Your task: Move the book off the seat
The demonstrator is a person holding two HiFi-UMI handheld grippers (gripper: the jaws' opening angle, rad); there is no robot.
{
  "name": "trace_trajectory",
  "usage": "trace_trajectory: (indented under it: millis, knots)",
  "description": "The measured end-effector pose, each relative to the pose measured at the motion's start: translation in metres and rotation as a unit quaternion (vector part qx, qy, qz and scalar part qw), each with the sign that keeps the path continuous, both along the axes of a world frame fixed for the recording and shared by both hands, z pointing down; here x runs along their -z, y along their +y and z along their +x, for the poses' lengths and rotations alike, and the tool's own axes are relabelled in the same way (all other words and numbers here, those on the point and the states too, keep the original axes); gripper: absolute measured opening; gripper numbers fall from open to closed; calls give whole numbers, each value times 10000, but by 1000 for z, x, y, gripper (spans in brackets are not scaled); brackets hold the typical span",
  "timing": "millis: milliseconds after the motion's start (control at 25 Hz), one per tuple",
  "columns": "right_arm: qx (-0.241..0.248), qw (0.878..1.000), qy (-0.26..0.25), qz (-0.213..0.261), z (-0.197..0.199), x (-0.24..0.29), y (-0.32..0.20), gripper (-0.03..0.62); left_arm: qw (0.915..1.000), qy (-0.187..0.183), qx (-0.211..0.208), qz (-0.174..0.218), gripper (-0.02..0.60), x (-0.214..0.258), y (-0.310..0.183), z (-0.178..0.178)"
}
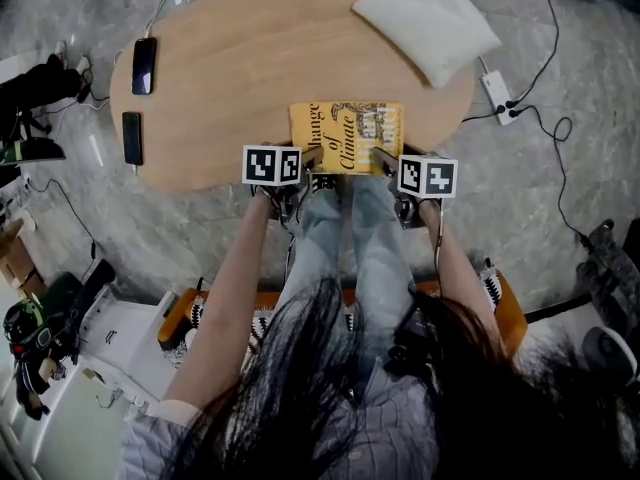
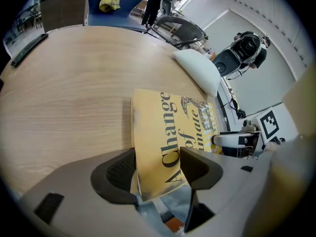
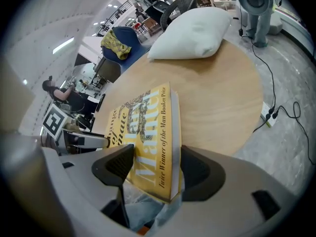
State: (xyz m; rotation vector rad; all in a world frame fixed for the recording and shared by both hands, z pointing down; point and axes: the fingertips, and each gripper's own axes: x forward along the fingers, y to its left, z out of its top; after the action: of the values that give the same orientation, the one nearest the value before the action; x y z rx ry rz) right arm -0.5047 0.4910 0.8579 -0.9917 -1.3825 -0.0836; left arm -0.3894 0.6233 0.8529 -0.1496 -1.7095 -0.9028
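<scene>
A yellow book [image 1: 346,136] lies face up at the near edge of the wooden table [image 1: 250,48], its near corners sticking out over the person's knees [image 1: 350,228]. My left gripper [image 1: 312,158] is shut on the book's near left corner [image 2: 158,174], one pad on the cover and the other under it. My right gripper [image 1: 385,160] is shut on the near right corner [image 3: 150,169] in the same way, at the page edge. In each gripper view the book [image 2: 173,132] [image 3: 143,127] runs away over the table.
A white pillow [image 1: 428,20] lies at the table's far right. Two dark phones [image 1: 144,65] [image 1: 132,136] lie at its left edge. A power strip [image 1: 497,93] with cables is on the floor to the right. The person sits on an orange seat [image 1: 505,313].
</scene>
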Motion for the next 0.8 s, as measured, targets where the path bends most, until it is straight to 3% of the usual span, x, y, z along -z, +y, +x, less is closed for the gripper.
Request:
trace_trajectory:
  millis: [320, 560, 800]
  knots:
    - [46, 9998, 173, 82, 2, -2, 0, 304, 9995, 117, -284, -105, 302, 0, 2, 0]
    - [9, 9995, -115, 293, -13, 0, -5, 304, 9981, 40, 289, -546, 316, 6, 28, 5]
    - [-221, 9985, -415, 284, -45, 10, -13, 304, 9977, -60, 470, -484, 314, 13, 43, 12]
